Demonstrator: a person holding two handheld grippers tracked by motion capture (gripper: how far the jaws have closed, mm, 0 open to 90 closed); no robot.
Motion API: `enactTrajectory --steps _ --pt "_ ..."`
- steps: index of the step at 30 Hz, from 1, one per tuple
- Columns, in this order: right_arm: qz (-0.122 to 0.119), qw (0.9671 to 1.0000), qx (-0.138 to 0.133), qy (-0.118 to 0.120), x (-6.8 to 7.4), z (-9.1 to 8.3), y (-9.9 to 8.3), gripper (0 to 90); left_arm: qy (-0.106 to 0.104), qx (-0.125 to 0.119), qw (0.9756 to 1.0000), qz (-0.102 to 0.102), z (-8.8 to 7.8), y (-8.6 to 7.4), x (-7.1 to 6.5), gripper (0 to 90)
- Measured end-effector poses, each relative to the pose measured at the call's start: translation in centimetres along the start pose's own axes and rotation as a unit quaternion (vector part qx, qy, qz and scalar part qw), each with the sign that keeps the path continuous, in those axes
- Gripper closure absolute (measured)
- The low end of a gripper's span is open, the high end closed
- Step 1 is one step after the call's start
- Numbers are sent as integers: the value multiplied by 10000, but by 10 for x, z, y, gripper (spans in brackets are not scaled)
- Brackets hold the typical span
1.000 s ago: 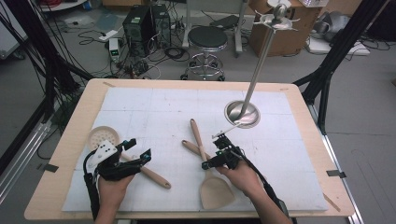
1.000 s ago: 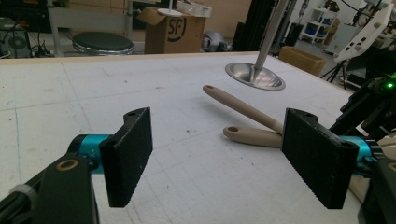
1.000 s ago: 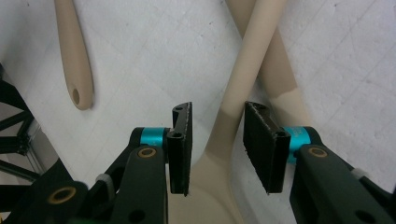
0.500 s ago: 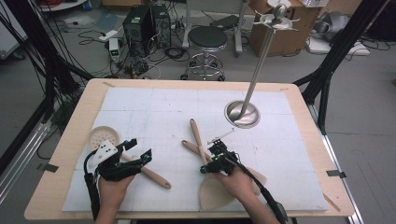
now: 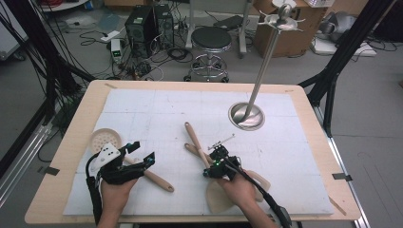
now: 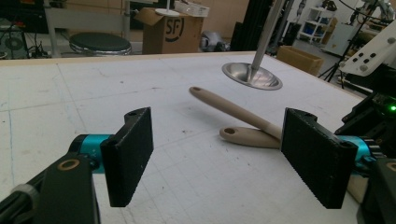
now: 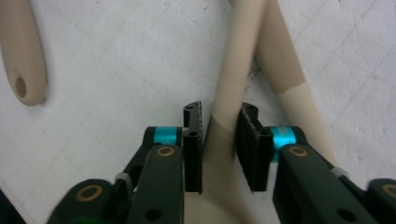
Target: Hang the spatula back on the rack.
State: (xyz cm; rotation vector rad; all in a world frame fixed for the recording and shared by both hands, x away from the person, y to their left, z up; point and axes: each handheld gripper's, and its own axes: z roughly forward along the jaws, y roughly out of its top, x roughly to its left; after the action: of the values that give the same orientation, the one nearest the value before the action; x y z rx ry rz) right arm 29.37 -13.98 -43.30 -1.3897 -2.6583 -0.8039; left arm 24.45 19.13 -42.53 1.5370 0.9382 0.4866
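Right gripper view shows my right gripper (image 7: 219, 142) with its fingers (image 7: 192, 149) closing just now around the neck of a beige spatula (image 7: 233, 84), where the handle widens into the blade; the pads seem to touch it on both sides, and I judge the grip is nearly made but not yet firm; the spatula lies on the white counter (image 5: 142, 114), and its handle crosses over a second spatula (image 7: 285, 70). To do this step well, I would finish the closing before any lift, and keep the handle centred between the pads; then raise it straight, so that the one below is not dragged. In the high view my left gripper (image 5: 140, 159) rests beside a slotted spoon (image 5: 102, 140); its fingers stand wide apart and hold nothing.
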Motion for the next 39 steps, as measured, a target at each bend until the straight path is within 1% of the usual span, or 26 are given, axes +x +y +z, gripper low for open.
enactTrajectory --steps 1,2,4,8,12,15,18,20,23,25,28,29,30,31,34,38,39 --pt "-41 9998 -53 172 -1 0 0 768 4 8 10000 -11 0 0 1 263" --pt "-75 9996 -122 258 -1 0 -1 768 14 1 10000 -19 0 0 1 263" --pt "-135 9993 -264 223 1 -1 -3 769 13 -5 10000 -36 -1 0 2 263" --pt "-129 9977 -531 401 -1 -5 -7 769 13 -11 10000 -28 -1 0 2 264" --pt "-136 9952 -850 463 -6 -21 -10 769 22 5 10000 -22 -1 0 2 265" --pt "-77 9913 -1223 480 -15 -38 -13 769 25 6 10000 -22 -1 -1 2 265" --pt "0 9857 -1634 415 -26 -57 -17 769 30 5 10000 -24 -1 -1 2 265" --pt "73 9809 -1913 339 -35 -68 -20 770 29 15 10000 -24 -1 -1 1 265" --pt "145 9743 -2239 222 -47 -84 -25 769 36 35 10000 -13 0 -1 1 265" --pt "249 9703 -2397 203 -54 -92 -28 769 25 38 10000 -17 1 -1 1 265" --pt "341 9655 -2581 87 -63 -103 -32 769 29 53 10000 -11 1 -1 1 266" --pt "389 9609 -2741 17 -68 -109 -35 770 33 58 10000 -9 1 -1 1 266" --pt "389 9609 -2741 17 -68 -109 -35 770 38 59 10000 -10 0 -2 1 266" --pt "417 9586 -2816 -21 -69 -111 -36 770 43 54 10000 -27 1 -2 1 266" --pt "441 9506 -3071 -121 -72 -120 -41 770 29 63 10000 -28 1 -2 1 269" --pt "396 9373 -3456 -225 -72 -131 -46 770 38 66 10000 -9 1 -2 1 270" --pt "357 9335 -3556 -284 -71 -134 -47 770 42 68 10000 -8 1 -2 1 270"
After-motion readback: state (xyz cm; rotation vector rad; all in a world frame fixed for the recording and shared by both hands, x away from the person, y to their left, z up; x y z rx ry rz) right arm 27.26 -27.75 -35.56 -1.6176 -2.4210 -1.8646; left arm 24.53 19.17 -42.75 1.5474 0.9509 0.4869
